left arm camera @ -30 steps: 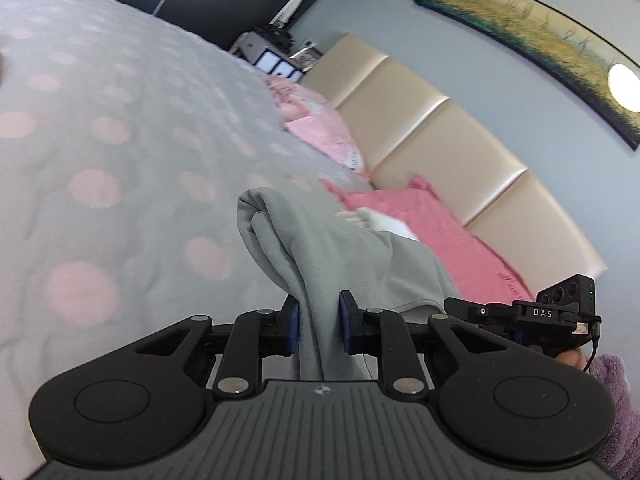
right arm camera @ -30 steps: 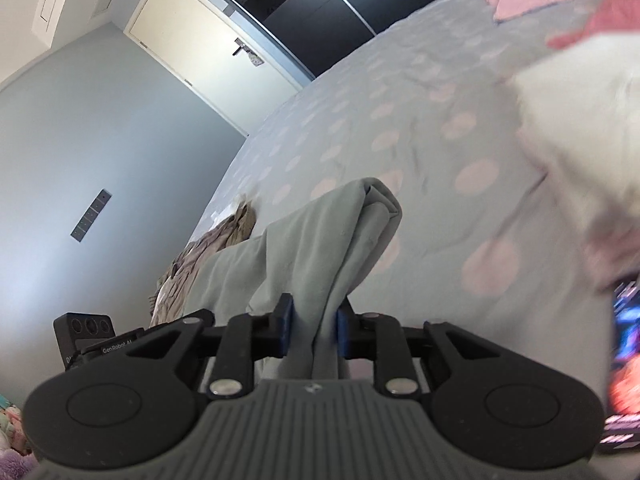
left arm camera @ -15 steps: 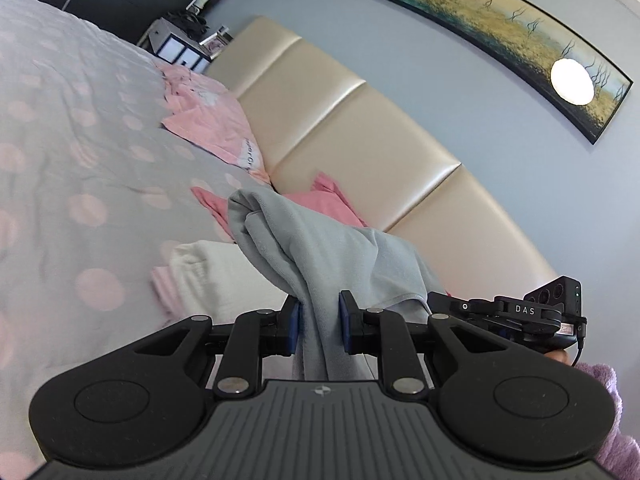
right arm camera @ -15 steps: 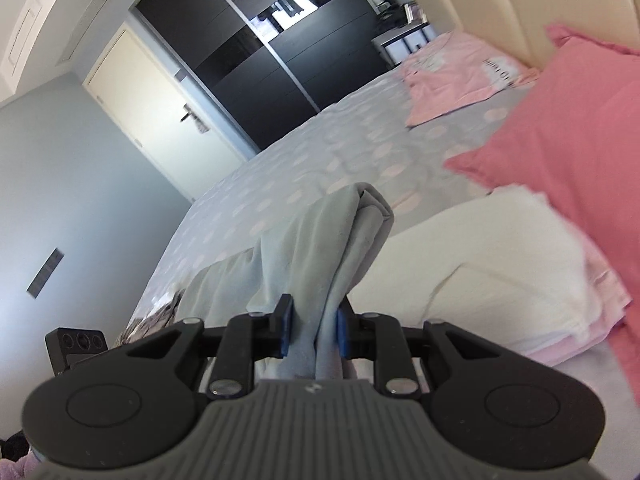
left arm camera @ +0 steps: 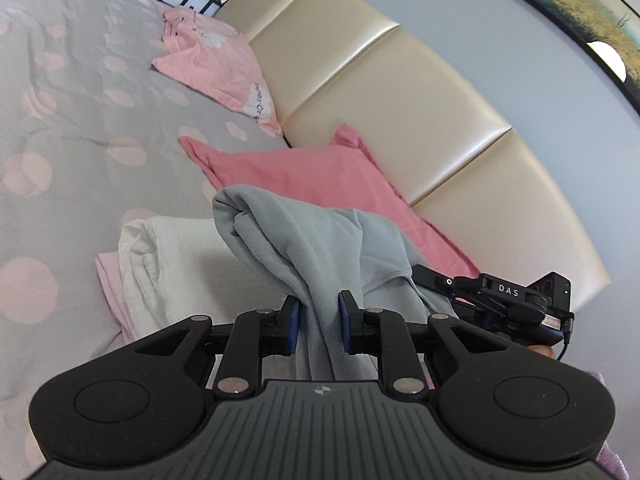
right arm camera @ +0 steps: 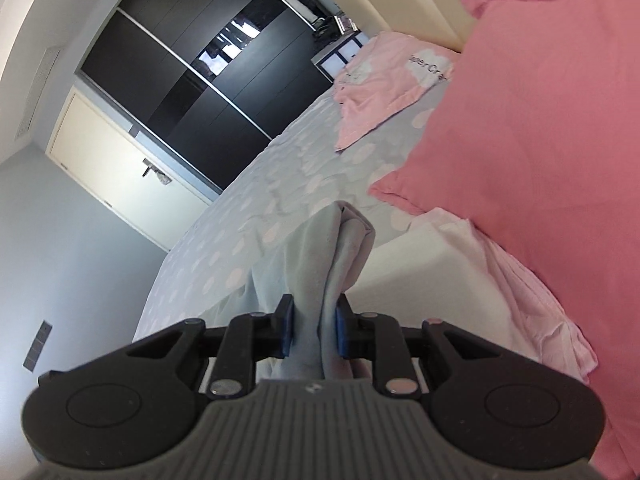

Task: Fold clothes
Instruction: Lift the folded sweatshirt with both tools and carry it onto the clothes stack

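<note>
2 tongs (left arm camera: 318, 322) (right arm camera: 312, 330), 1 grey garment (left arm camera: 320, 240), 2 pink pillows (left arm camera: 320, 176) (left arm camera: 216, 64) (1 w/ print), 1 folded stack (left arm camera: 176, 264).

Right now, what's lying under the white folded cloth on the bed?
A pale pink folded cloth pokes out beneath the white folded cloth, on the dotted bedspread. Anything deeper is covered.

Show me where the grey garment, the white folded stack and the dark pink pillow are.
grey garment (left arm camera: 320, 240), left wrist view, bunched middle.
white folded stack (left arm camera: 180, 264), left wrist view, top layer.
dark pink pillow (right arm camera: 540, 140), right wrist view, centre.
</note>
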{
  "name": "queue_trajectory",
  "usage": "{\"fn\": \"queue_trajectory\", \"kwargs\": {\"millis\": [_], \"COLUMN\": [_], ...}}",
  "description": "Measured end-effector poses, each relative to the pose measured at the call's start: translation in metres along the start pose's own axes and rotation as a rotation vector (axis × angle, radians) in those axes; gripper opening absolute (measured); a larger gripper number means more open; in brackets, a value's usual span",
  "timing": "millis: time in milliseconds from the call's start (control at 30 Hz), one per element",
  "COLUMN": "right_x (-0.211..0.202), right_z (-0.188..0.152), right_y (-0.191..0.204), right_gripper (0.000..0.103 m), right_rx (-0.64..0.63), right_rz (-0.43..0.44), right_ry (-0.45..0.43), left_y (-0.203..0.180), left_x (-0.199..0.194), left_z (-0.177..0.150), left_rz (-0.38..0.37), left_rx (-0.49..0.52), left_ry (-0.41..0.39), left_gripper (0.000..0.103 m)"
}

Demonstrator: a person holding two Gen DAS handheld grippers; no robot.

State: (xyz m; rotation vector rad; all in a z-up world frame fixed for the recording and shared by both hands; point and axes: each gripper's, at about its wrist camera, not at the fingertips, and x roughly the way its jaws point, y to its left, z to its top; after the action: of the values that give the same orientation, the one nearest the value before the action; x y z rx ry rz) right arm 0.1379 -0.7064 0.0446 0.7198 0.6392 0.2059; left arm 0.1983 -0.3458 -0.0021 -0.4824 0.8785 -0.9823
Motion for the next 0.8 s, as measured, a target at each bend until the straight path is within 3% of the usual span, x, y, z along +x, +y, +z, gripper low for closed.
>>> {"fn": "queue_trajectory", "kwargs": {"millis": [133,433,500,567,633,733,800], "right_x": [0.02,0.063,0.057,0.046,0.03,0.012,0.01], "right_z": [-0.002,-0.008,-0.009,-0.008,-0.004,0.004,0.009], "right_y": [-0.027,-0.083,-0.078,-0.071,-0.062,-0.037,-0.016], "right_gripper": [0.021,0.022,0.037,0.043,0.043,0.041,0.034], "right_rx": [0.03,0.095,0.074,0.042,-0.003,-0.103,-0.171], "right_rz": [-0.003,-0.009,-0.019,-0.037,-0.075,-0.16,-0.17], "right_ry": [-0.008,-0.03,-0.06,-0.096,-0.149,-0.215,-0.239], "left_y": [0.022,0.057,0.056,0.048,0.034,0.009,-0.005], "left_x": [0.019,0.031,0.027,0.019,0.007,-0.016,-0.021], "left_z": [-0.003,-0.015,-0.014,-0.011,-0.009,-0.003,0.007], "left_rz": [0.037,0.018,0.008,0.02,0.062,0.118,0.13], "left_rx": [0.005,0.009,0.014,0.037,0.113,0.267,0.314], "left_ry": [0.007,0.032,0.036,0.046,0.044,-0.036,-0.086], "left_gripper": [0.017,0.019,0.02,0.021,0.022,0.022,0.022]}}
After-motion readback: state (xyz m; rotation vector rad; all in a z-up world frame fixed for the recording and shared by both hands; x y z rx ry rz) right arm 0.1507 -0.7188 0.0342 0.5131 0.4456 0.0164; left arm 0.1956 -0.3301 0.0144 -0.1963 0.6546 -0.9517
